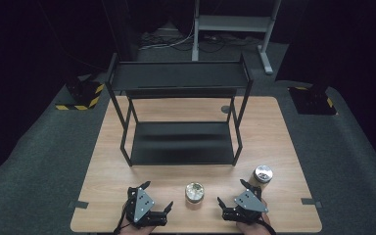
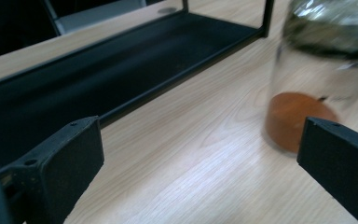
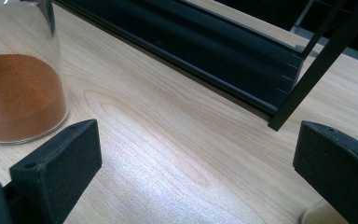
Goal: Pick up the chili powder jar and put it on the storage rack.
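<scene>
Nothing started: both tongs, left point(image 1: 157, 197) and right point(image 1: 230, 192), spread apart, empty. Jar point(image 1: 194, 192) between them; second jar point(image 1: 262, 175) beside right tongs; rack point(image 1: 181, 78) beyond, bare.

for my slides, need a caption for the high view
Two open grippers, left and right, flank a spice jar on a wooden table before a black shelf.

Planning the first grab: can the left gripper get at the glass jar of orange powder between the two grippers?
Probably yes: the left gripper has its jaws open, and bare wooden table lies between it and the glass jar of orange powder.
</scene>
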Available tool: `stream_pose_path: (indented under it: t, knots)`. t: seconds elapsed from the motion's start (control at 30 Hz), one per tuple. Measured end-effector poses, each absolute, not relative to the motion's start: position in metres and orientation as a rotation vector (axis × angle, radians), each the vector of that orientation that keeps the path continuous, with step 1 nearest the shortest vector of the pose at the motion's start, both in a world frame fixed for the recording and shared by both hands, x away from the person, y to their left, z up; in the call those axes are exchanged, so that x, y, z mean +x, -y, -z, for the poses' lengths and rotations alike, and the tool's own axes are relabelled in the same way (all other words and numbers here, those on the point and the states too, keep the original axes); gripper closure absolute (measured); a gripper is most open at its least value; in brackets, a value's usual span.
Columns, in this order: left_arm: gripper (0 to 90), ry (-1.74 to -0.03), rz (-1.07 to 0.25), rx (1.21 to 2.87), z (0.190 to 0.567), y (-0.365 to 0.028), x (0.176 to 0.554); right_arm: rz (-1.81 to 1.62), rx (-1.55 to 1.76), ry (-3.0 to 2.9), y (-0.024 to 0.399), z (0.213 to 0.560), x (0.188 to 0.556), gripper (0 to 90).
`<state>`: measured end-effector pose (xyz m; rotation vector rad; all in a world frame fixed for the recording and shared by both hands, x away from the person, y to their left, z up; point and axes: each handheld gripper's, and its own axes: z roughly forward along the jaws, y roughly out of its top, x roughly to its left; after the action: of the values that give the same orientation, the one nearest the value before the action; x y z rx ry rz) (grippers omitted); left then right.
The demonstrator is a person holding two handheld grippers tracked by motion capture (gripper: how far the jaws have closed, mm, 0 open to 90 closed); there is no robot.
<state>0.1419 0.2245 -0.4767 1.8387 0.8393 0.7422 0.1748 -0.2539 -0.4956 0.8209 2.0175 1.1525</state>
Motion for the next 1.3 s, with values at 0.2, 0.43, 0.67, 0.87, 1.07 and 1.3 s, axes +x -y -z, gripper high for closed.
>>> stream_pose_path:
  t: [0.2, 0.43, 0.67, 0.87, 1.07, 1.3]
  knots:
    - [0.6, -0.804, -0.727, 1.813, 0.472, -0.222, 0.139, -1.152, 0.821, -2.016, 0.254, 0.496, 0.175, 0.0]
    - [0.5, -0.766, -0.7, 1.774, 0.469, -0.22, 0.139, -1.155, 0.822, -2.011, 0.254, 0.496, 0.174, 0.0]
    - [0.4, -0.735, -0.667, 1.747, 0.47, -0.214, 0.142, -1.152, 0.819, -2.004, 0.253, 0.497, 0.173, 0.0]
    - [0.4, -0.715, -0.622, 1.734, 0.472, -0.21, 0.149, -1.156, 0.821, -1.999, 0.254, 0.498, 0.172, 0.0]
    - [0.4, -0.703, -0.594, 1.735, 0.474, -0.199, 0.156, -1.158, 0.822, -1.996, 0.254, 0.498, 0.172, 0.0]
    - [0.4, -0.664, -0.578, 1.745, 0.475, -0.185, 0.161, -1.149, 0.806, -2.004, 0.253, 0.498, 0.172, 0.0]
